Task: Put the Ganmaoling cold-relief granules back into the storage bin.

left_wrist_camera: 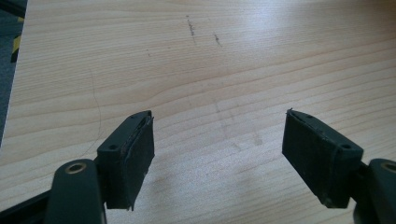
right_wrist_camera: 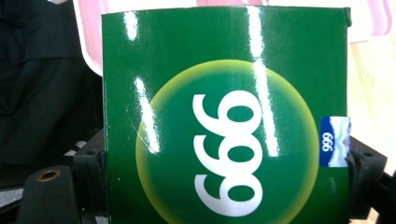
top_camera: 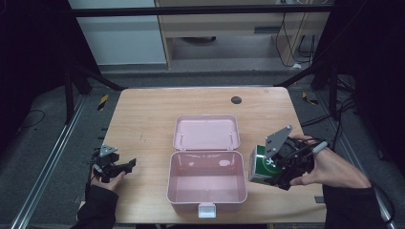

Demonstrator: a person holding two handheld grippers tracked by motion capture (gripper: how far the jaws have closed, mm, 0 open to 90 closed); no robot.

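**Green box held beside the open pink case**

On the wooden table [top_camera: 143,114] stands a pink case [top_camera: 206,183] with its lid [top_camera: 206,132] folded back flat toward the far side. The inside of the case looks bare, only some light reflects on its bottom. A small white latch [top_camera: 207,210] sticks out from its near wall.

The right gripper [top_camera: 279,168] is just beside the right wall of the case, near the table's right edge. Its two jaws are closed on a green box [top_camera: 261,164], one jaw on each side of it. In the right gripper view the green box [right_wrist_camera: 224,116] sits between the jaws and covers most of the picture; it has a lighter round field with white digits and a small blue and white label [right_wrist_camera: 334,141] at the edge by one jaw. Behind the box a part of the pink case [right_wrist_camera: 88,28] is visible. The person's right hand [top_camera: 329,169] holds this gripper.

The left gripper [top_camera: 125,165] is well apart from the case, near the left edge of the table, held by the left hand [top_camera: 107,179]. Its jaws stand wide apart, with only bare wood [left_wrist_camera: 219,93] between them, and they hold nothing.
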